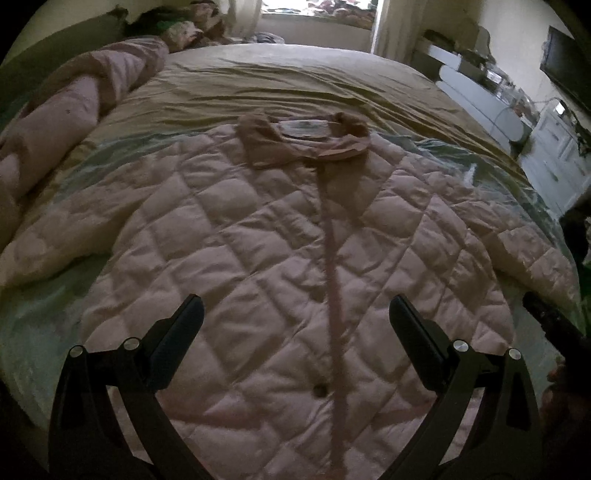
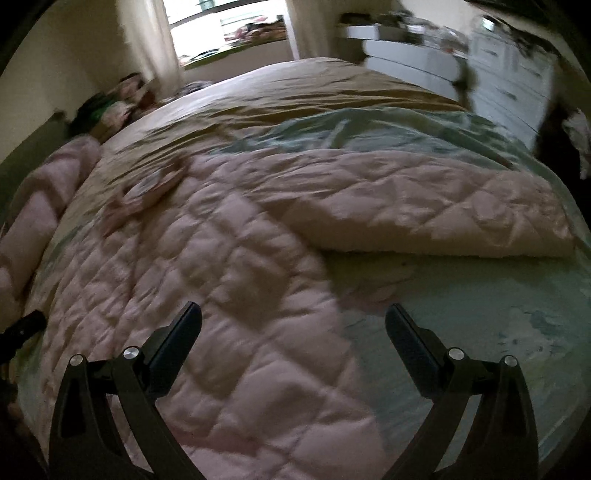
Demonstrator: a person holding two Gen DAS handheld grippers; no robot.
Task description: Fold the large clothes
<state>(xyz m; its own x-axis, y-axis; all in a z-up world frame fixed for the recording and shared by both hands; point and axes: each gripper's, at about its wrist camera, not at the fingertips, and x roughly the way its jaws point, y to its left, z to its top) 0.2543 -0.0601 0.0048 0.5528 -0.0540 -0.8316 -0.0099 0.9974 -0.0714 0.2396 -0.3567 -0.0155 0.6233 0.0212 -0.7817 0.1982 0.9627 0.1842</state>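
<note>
While the quilted jacket (image 1: 295, 251) lies spread flat on the bed (image 1: 295, 77), nothing is folded yet.
Both hand-held grippers, left (image 1: 295, 325) and right (image 2: 293, 328), hover empty with jaws apart; puffy fabric could slip from a shallow pinch.

Dim room, glaring backlit window (image 2: 236, 33), fisheye-bent edges, right view motion-blurred.

The right tool (image 2: 293, 325) hangs with fingers spread over the pink quilted jacket (image 2: 221, 266) on the bed (image 2: 461, 332).

Left hand-held gripper (image 1: 296, 314) and right hand-held gripper (image 2: 293, 321) both hover with jaws spread wide, empty.
</note>
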